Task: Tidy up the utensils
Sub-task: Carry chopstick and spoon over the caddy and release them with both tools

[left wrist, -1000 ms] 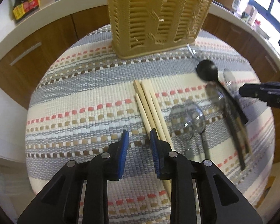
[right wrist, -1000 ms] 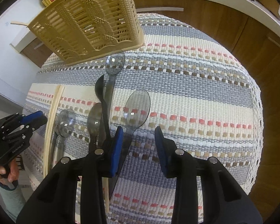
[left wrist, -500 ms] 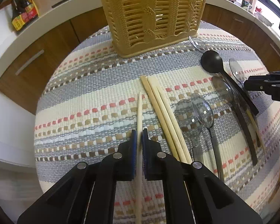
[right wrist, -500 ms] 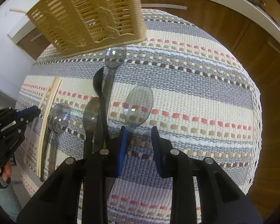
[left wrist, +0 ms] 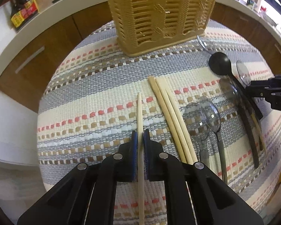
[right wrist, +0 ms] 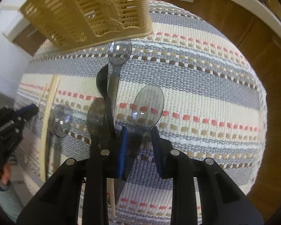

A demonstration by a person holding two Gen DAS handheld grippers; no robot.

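Nearest, the left gripper [left wrist: 140, 138] pinches a single chopstick [left wrist: 140, 112] between its blue pads. The right gripper [right wrist: 139, 134] is closing around the handle of a clear spoon [right wrist: 148, 104], pads not yet touching. Beyond lie the other chopsticks [left wrist: 168, 108] and a black spoon [left wrist: 220, 65] on the striped mat [left wrist: 95, 86], in front of the basket [left wrist: 159, 13] at its far edge.

Coarse woven cloth [left wrist: 95, 86], wooden chopstick [left wrist: 140, 116]
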